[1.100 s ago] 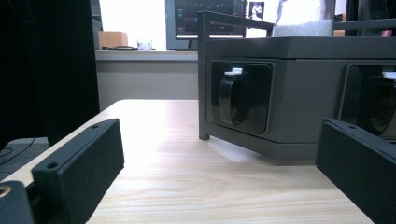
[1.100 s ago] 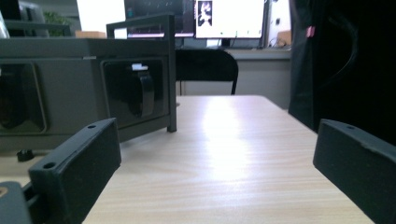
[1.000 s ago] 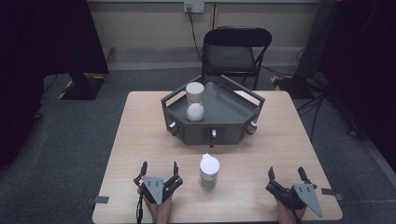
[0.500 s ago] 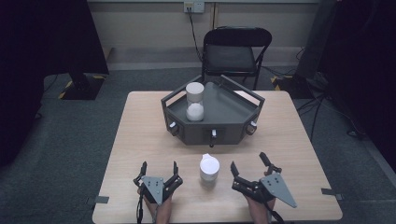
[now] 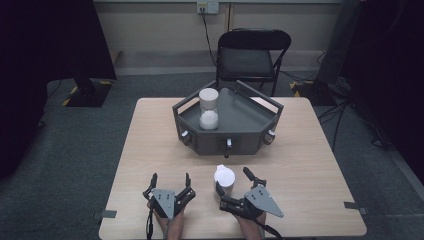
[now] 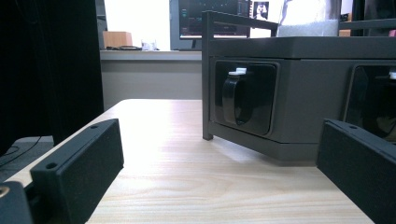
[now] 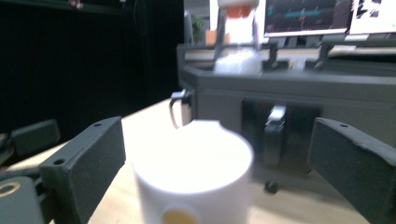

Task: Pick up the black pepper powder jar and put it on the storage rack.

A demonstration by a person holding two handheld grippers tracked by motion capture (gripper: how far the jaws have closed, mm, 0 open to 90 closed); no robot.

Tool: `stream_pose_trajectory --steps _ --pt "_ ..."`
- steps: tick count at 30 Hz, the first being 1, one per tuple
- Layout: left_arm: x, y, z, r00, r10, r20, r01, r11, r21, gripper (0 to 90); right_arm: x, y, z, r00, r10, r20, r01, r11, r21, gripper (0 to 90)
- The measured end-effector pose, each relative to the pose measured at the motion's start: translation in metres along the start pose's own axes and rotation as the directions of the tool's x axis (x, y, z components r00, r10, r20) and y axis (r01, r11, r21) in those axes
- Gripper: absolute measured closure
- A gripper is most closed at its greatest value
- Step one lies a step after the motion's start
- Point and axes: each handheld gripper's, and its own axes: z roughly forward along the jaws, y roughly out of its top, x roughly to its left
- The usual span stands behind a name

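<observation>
A white cylinder [image 5: 225, 177] stands on the wooden table [image 5: 310, 150], just in front of a dark grey six-sided tray [image 5: 250, 137]. My right gripper [image 5: 234, 183] reaches around the cylinder [image 7: 194, 172] from the near right. Its jaws have just been closing a little, with the cylinder between them, and a gap still shows on each side. A clear jar [image 5: 208, 107] with white contents stands in the tray's left part. My left gripper [image 5: 169, 184] rests open near the front edge, nothing between its jaws, looking at the tray's side [image 6: 299, 93].
Small latches or knobs [image 6: 236, 98] sit in recesses on the tray's front faces. A black chair [image 5: 252, 55] stands behind the table. Dark curtains hang at left and right. Bare tabletop lies on both sides of the tray.
My right gripper has moved left along the front of the table, from the right corner to the white cylinder, and now straddles it. The left gripper has stayed put.
</observation>
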Motion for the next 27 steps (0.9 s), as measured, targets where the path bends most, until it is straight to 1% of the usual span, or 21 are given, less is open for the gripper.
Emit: stream_pose_trajectory --steps 1,4,6,7,8,9,10,11,14,16,17,27 --pt "0.0 0.0 0.0 1.0 0.0 0.0 0.0 1.0 0.0 0.6 0.0036 -0.0039 0.0023 1.0 -0.009 -0.001 0.009 1.0 0.017 4.7" --pt "0.0 0.0 0.0 1.0 0.0 0.0 0.0 1.0 0.0 0.5 0.0063 -0.0073 0.0039 0.9998 -0.019 -0.002 0.019 0.999 0.03 7.2" --pt "0.0 0.0 0.0 1.0 0.0 0.0 0.0 1.0 0.0 0.6 0.0067 -0.0085 0.0064 0.9999 -0.015 -0.007 0.015 0.999 0.05 10.3" --pt "0.0 0.0 0.0 1.0 0.0 0.0 0.0 1.0 0.0 0.5 0.0043 -0.0087 0.009 0.9998 0.002 -0.02 -0.001 0.997 0.073 12.7" --pt "0.0 0.0 0.0 1.0 0.0 0.0 0.0 1.0 0.0 0.6 0.0043 -0.0087 0.009 0.9998 0.002 -0.02 -0.001 0.997 0.073 12.7" --pt "0.0 0.0 0.0 1.0 0.0 0.0 0.0 1.0 0.0 0.6 0.004 -0.0105 0.0101 0.9998 0.005 -0.018 -0.003 0.997 0.079 15.7" --pt "0.0 0.0 0.0 1.0 0.0 0.0 0.0 1.0 0.0 0.6 0.004 -0.0105 0.0101 0.9998 0.005 -0.018 -0.003 0.997 0.079 15.7" --pt "0.0 0.0 0.0 1.0 0.0 0.0 0.0 1.0 0.0 0.6 0.0029 -0.0105 0.0111 0.9998 0.008 -0.019 -0.006 0.996 0.09 18.3" --pt "0.0 0.0 0.0 1.0 0.0 0.0 0.0 1.0 0.0 0.6 0.0016 -0.0106 0.0119 0.9997 0.008 -0.023 -0.006 0.995 0.098 20.6" --pt "0.0 0.0 0.0 1.0 0.0 0.0 0.0 1.0 0.0 0.6 0.0009 -0.0107 0.0121 0.9996 0.004 -0.028 -0.001 0.995 0.1 25.8" --pt "0.0 0.0 0.0 1.0 0.0 0.0 0.0 1.0 0.0 0.6 0.0005 -0.0105 0.012 0.9995 -0.007 -0.031 0.01 0.995 0.098 28.5" --pt "-0.0001 0.0 0.0 1.0 0.0 0.0 0.0 1.0 0.0 0.6 0.002 -0.0064 0.0118 0.9994 -0.022 -0.027 0.025 0.993 0.112 29.2"
